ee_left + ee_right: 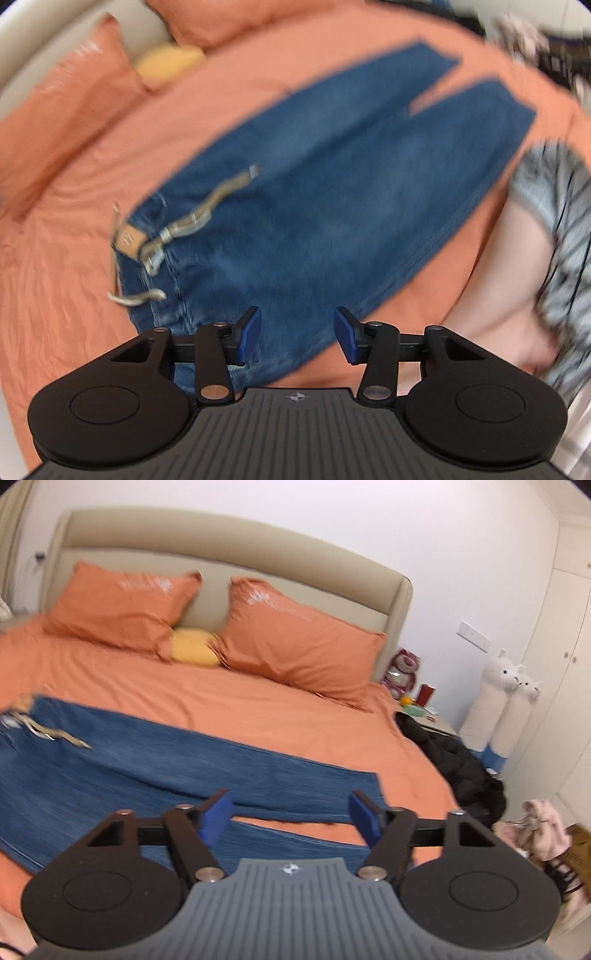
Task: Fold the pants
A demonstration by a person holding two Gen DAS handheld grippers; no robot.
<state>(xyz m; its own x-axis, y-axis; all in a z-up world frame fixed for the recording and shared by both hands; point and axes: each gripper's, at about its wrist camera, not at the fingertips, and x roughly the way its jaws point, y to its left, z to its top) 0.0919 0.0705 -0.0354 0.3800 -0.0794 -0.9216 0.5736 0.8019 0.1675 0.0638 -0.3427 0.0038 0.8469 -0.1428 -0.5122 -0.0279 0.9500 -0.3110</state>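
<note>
Blue jeans (314,192) lie flat on the orange bedsheet (66,295), waistband with a tan drawstring (192,218) at the left, both legs stretching to the upper right. My left gripper (297,334) is open and empty, just above the near edge of the jeans by the waist. In the right wrist view the jeans (129,771) run from left to the leg ends at the right. My right gripper (291,814) is open and empty, above the gap between the two leg ends.
Two orange pillows (295,642) and a yellow cushion (194,646) lie at the beige headboard (229,542). A black coat (461,768) hangs off the bed's right side by a nightstand (428,712). A person's arm in a striped sleeve (546,206) is at the right.
</note>
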